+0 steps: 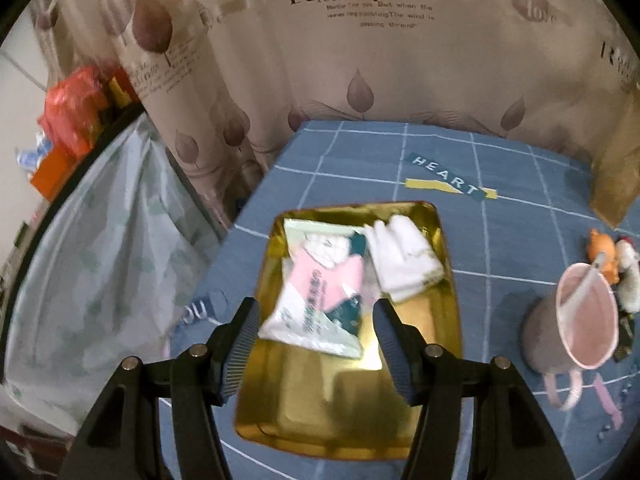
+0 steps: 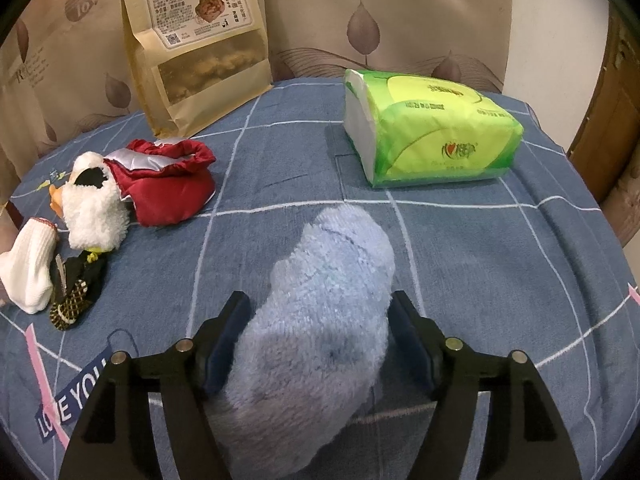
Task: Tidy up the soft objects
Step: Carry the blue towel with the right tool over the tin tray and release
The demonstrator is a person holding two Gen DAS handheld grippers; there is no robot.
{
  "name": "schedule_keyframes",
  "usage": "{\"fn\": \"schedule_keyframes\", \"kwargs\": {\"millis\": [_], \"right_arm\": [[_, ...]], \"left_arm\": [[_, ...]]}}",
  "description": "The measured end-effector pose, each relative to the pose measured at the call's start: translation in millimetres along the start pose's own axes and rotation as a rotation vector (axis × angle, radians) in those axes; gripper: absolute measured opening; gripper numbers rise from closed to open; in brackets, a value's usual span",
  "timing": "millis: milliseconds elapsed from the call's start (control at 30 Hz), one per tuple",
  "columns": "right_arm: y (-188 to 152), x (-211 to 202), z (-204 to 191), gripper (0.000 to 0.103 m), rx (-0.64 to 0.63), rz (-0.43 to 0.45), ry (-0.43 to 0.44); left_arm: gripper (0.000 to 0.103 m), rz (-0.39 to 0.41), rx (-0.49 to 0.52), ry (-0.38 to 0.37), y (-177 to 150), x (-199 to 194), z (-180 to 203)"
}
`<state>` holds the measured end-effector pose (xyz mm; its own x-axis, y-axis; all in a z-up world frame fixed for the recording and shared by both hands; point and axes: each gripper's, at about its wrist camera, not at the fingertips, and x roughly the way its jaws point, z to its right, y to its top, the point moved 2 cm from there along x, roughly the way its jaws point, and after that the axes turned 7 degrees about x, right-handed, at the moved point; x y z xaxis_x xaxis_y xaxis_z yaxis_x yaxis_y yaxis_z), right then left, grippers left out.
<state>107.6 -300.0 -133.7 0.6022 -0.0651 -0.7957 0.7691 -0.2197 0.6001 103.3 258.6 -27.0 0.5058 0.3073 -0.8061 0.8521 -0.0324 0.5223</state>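
Observation:
A fluffy light-blue sock (image 2: 332, 300) lies on the blue checked tablecloth (image 2: 500, 240) between the fingers of my right gripper (image 2: 320, 298). The jaws stand open and both pad faces show beside the sock. In the left wrist view my left gripper (image 1: 314, 306) hangs open above a gold tray (image 1: 320, 400), with nothing held. The tray holds a pink and white tissue packet (image 1: 316, 292) and a folded white cloth (image 1: 404, 264). Other soft things lie at the left of the right wrist view: a red pouch (image 2: 172, 176), a white plush toy (image 2: 92, 208) and a white sock (image 2: 28, 276).
A green tissue pack (image 2: 428, 132) and a tall brown snack bag (image 2: 200, 40) stand at the back of the table. A grey, pink-lined bag (image 1: 576, 320) sits right of the tray. A curtain hangs behind the table, and a cloth-covered shape (image 1: 100, 260) stands past its left edge.

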Motion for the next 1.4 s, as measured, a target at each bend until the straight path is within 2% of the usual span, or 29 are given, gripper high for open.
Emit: {"fn": "schedule_keyframes", "kwargs": {"millis": [267,300,333,433,533,667,933,1167,1400], "right_arm": [[-11,-12,6,0.067,0.028,-0.015,0.0],[-11,-13,6,0.06,0.031,-0.013,-0.002],[-12,-15,6,0.047,0.034,-0.007,-0.002],[-13,-19,5,0.036,0.039,-0.006,0.002],[-13,-21,0,0.03,0.024,-0.007,-0.011],[-11,-25,-7,0.027,0.004,-0.002,-0.033],[-7,-40,-30,0.027,-0.028,0.011,-0.038],[-1,-57,-66,0.027,-0.074,0.042,0.0],[8,-77,-112,0.027,-0.136,0.077,0.073]], "left_arm": [[0.06,-0.006,-0.059,0.013,-21,-1,-8],[0.06,-0.007,-0.062,0.014,-23,0,-9],[0.06,-0.008,-0.063,0.019,-25,1,-9],[0.06,-0.001,-0.065,0.05,-31,2,-11],[0.06,0.008,-0.066,0.058,-36,2,-10],[0.06,0.019,-0.048,0.081,-42,3,-9],[0.06,0.037,-0.064,0.078,-50,3,-16],[0.06,0.047,-0.099,0.066,-53,4,-27],[0.06,0.047,-0.15,0.064,-56,4,-42]]}}
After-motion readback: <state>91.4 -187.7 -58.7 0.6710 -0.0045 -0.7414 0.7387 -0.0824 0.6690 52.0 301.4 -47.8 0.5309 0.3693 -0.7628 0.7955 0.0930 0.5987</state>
